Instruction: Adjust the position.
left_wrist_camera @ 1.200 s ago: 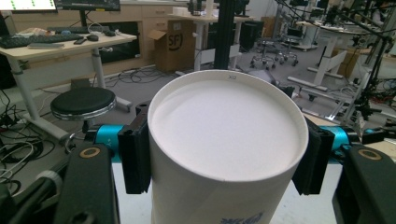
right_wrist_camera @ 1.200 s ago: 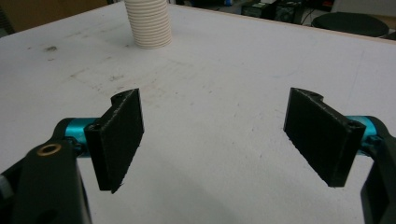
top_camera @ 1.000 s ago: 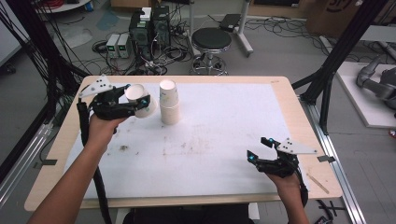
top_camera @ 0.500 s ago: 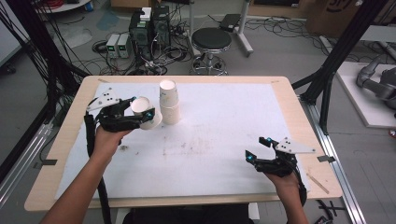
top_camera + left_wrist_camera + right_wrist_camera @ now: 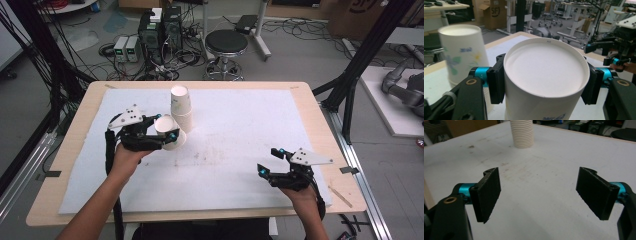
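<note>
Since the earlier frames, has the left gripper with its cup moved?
Yes. The left gripper, shut on the paper cup, came toward the person and rightward, now beside the base of the cup stack.

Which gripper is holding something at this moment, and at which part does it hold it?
The left gripper holds an upturned white paper cup by its side wall, one black pad on each side. The right gripper is open and holds nothing.

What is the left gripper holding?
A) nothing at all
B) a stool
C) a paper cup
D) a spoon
C: the left gripper has its two black jaws pressed on the sides of a white paper cup, beside the cup stack.
</note>
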A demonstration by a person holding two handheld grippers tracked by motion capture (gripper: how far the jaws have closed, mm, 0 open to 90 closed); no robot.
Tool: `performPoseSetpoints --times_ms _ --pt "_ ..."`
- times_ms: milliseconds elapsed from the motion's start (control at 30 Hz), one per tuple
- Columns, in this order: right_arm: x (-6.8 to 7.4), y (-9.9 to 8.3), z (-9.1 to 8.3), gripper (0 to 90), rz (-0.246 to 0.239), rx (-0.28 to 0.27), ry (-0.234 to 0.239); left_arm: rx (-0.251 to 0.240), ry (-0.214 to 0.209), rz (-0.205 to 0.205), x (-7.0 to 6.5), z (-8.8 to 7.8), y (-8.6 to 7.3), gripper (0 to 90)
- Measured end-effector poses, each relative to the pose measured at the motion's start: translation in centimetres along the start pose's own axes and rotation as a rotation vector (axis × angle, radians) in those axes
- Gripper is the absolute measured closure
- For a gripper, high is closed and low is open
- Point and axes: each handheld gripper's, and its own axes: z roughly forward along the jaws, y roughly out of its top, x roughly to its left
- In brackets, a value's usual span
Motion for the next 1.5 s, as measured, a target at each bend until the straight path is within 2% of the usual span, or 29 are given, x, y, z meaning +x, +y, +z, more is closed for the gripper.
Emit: performPoseSetpoints --times_ms 167,467,700,967,1033,1267,1500 --pt "1.0 0.4 0.5 20.4 -0.030 0.006 0.056 0.014 -0.060 0.002 -1.1 1.1 -1.1 35.0" --pt "1.8 0.9 1.5 20.4 -0.051 0.015 0.134 0.022 -0.121 -0.006 -2.2 1.9 -2.1 35.4" --pt "2.7 2.0 2.8 20.5 -0.079 0.016 0.213 0.020 -0.196 0.002 -2.9 2.6 -2.1 35.5" --pt "3.9 3.3 5.2 20.5 -0.135 0.037 0.294 0.043 -0.261 0.014 -3.5 3.4 -2.1 35.5" --pt "4.3 3.4 5.6 20.5 -0.131 0.048 0.318 0.048 -0.274 0.018 -3.7 3.5 -2.1 35.5" --pt "4.9 3.6 6.9 20.5 -0.143 0.063 0.358 0.063 -0.309 0.026 -4.4 4.3 -2.1 35.4" --pt "5.6 3.7 7.8 20.5 -0.157 0.063 0.397 0.083 -0.367 0.038 -5.4 5.5 -2.1 35.4"
